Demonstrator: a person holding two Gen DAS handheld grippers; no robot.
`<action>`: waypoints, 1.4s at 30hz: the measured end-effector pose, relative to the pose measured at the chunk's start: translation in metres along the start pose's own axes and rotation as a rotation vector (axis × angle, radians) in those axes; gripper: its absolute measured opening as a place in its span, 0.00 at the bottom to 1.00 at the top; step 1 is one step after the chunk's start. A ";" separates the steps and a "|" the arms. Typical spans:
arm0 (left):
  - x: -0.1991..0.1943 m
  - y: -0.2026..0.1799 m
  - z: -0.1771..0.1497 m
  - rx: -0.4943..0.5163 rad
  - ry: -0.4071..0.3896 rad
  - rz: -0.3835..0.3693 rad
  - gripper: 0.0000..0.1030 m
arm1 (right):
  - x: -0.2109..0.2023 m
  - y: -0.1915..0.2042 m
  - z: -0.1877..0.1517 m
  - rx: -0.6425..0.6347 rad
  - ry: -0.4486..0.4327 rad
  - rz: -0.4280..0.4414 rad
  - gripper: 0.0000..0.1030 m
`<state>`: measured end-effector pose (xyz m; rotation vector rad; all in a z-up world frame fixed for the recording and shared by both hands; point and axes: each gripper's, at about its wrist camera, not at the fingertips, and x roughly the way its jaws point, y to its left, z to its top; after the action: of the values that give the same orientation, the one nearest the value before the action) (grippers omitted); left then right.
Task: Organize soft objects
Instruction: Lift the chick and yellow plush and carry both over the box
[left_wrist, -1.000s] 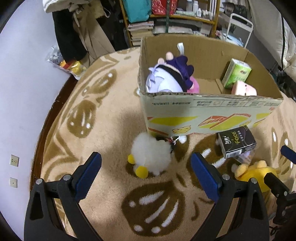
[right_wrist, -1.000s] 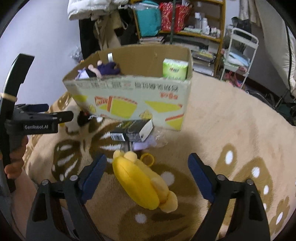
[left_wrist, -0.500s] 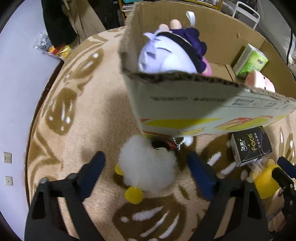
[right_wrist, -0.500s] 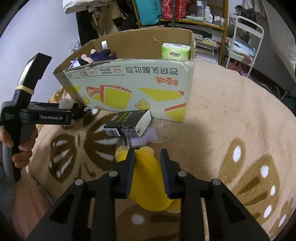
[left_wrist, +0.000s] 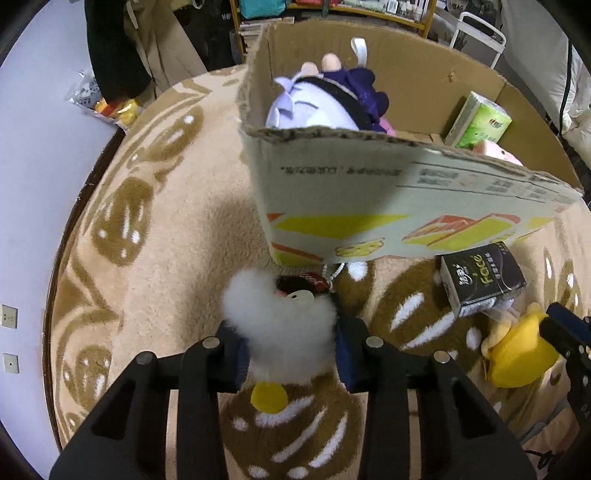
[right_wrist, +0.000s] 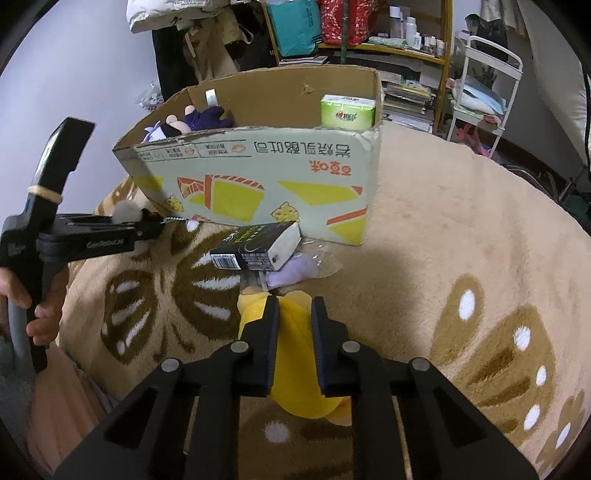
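A white fluffy plush (left_wrist: 280, 325) with yellow feet lies on the tan carpet just in front of the cardboard box (left_wrist: 369, 192). My left gripper (left_wrist: 291, 354) is closing on it, and its blue pads squeeze the fur from both sides. To the right lies a yellow plush (right_wrist: 303, 398). My right gripper (right_wrist: 294, 332) is closing on it too, its pads pinching the toy's middle. Inside the box sit a purple-haired doll (left_wrist: 314, 107), a green tissue pack (left_wrist: 480, 122) and a pink toy (left_wrist: 495, 151).
A black tissue pack (right_wrist: 258, 247) leans on a clear bag with something lilac (right_wrist: 291, 273), between the box and the yellow plush. A person's hand (right_wrist: 37, 317) holds the left gripper's handle. Shelves (right_wrist: 369, 37), hanging clothes and a white cart (right_wrist: 487, 92) stand behind the carpet.
Both grippers went from wide open to shut. The left one moved forward around the white plush and clamped it; the right one clamped the yellow plush.
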<state>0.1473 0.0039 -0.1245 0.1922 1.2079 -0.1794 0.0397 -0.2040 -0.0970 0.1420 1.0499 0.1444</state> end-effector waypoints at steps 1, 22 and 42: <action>-0.004 0.000 -0.002 -0.001 -0.012 0.004 0.35 | -0.002 0.000 0.000 -0.001 -0.007 -0.003 0.16; -0.078 0.003 -0.026 -0.035 -0.301 0.078 0.35 | -0.052 -0.002 0.009 -0.007 -0.187 -0.116 0.14; -0.149 -0.023 -0.048 0.002 -0.702 0.155 0.35 | -0.110 0.014 0.049 -0.054 -0.468 -0.142 0.14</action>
<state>0.0469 -0.0016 -0.0029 0.2010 0.4923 -0.0980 0.0282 -0.2127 0.0233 0.0477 0.5861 0.0079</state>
